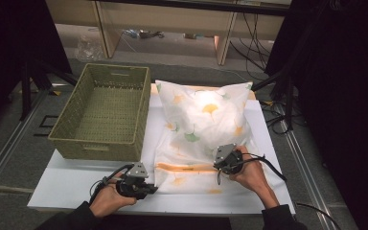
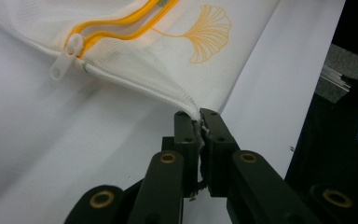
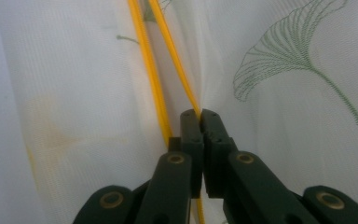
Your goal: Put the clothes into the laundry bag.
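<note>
Item: white mesh pillowcase [image 1: 199,143] with ginkgo-leaf print and orange zipper [image 1: 184,167], part-drawn over a pillow [image 1: 206,108]; lies on the white worktop [image 1: 67,184], right of a green woven basket [image 1: 103,112].

Handling, as judged: light, limp, snag-prone mesh; best held at seams and zipper tape.

Left gripper [image 2: 200,116]: clenched on the near corner seam. Right gripper [image 3: 199,114]: pinching the orange zipper edge. Zipper pull [image 2: 67,53] lies free.

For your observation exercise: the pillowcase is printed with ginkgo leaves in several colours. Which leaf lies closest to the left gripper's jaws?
The orange outline leaf just below the yellow zipper, near the pillowcase corner pinched by the left gripper; the others are farther up.
</note>
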A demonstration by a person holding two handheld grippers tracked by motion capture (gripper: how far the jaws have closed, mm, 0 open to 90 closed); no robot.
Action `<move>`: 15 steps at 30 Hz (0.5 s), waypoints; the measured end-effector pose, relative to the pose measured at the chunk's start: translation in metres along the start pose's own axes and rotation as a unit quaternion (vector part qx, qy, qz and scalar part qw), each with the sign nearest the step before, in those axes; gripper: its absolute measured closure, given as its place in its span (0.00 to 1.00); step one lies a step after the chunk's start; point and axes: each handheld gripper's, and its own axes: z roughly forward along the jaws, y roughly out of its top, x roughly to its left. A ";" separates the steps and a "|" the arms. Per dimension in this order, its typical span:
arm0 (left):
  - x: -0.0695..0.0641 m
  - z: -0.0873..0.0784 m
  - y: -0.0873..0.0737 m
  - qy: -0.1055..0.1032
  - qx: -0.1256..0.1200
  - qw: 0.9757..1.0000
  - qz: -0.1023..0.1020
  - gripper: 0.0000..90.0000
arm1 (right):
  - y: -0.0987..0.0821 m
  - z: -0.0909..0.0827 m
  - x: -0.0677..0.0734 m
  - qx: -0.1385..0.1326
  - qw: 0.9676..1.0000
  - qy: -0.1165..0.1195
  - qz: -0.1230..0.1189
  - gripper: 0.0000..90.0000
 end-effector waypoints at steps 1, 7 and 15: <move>0.000 -0.001 0.000 0.009 0.001 1.000 -0.002 0.96 | 0.000 -0.001 -0.002 -0.003 1.000 -0.001 -0.001 1.00; 0.011 -0.005 -0.001 0.018 -0.009 1.000 -0.019 0.97 | 0.001 -0.004 -0.002 -0.018 1.000 0.000 0.011 0.99; 0.007 -0.006 0.001 0.007 -0.009 0.999 -0.030 0.80 | 0.001 -0.009 -0.003 -0.032 0.999 0.004 0.011 0.94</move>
